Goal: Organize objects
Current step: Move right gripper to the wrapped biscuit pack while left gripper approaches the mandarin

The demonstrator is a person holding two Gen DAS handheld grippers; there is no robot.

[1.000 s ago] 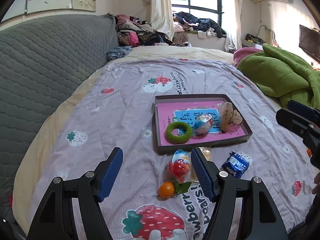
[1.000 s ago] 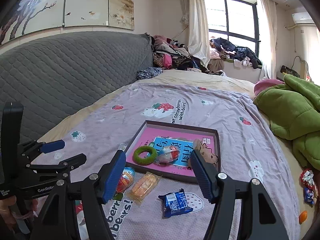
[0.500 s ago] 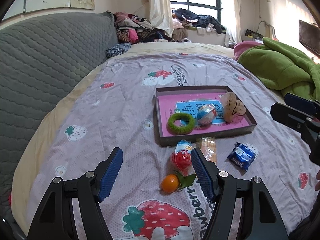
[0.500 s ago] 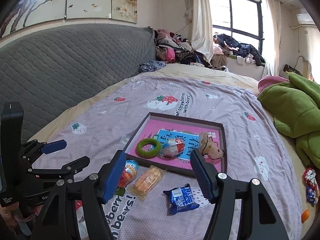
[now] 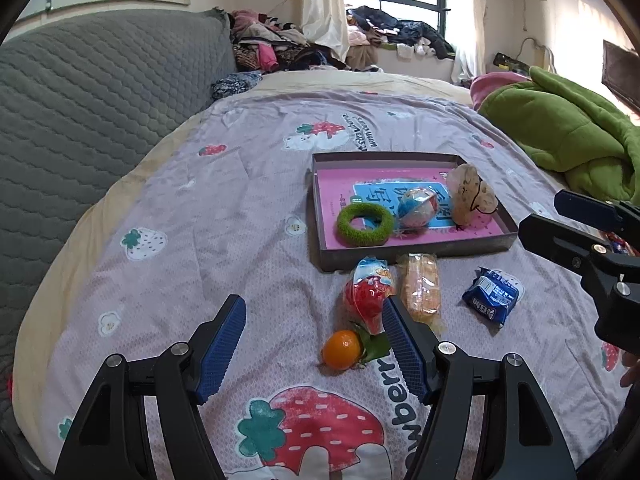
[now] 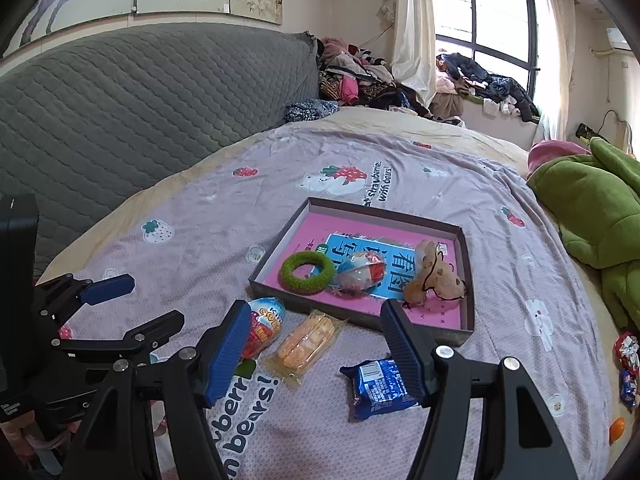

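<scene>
A shallow grey box (image 5: 408, 254) (image 6: 280, 260) with a pink floor lies on the bed, holding a green ring (image 5: 365, 225) (image 6: 307, 273), a toy egg (image 5: 418, 208) (image 6: 360, 272) and a tan plush (image 5: 470, 200) (image 6: 434, 278). In front of it lie a red-and-blue egg toy (image 5: 370, 294) (image 6: 264, 326), an orange snack pack (image 5: 423, 290) (image 6: 308, 340), a blue snack pack (image 5: 493, 297) (image 6: 378, 388) and a small orange (image 5: 342, 349). My left gripper (image 5: 314, 338) is open above the sheet, left of the orange. My right gripper (image 6: 316, 344) is open over the orange snack pack.
A grey quilted headboard (image 5: 80, 120) runs along the left. A green blanket (image 5: 568, 136) is heaped at the right. Clothes (image 5: 280, 48) pile up by the window. More sweets (image 6: 626, 364) and a small orange (image 6: 617, 428) lie near the bed's right edge.
Both grippers have sunk toward the bed and come closer to the loose items. Their jaws stay equally wide. Nothing on the bed has moved.
</scene>
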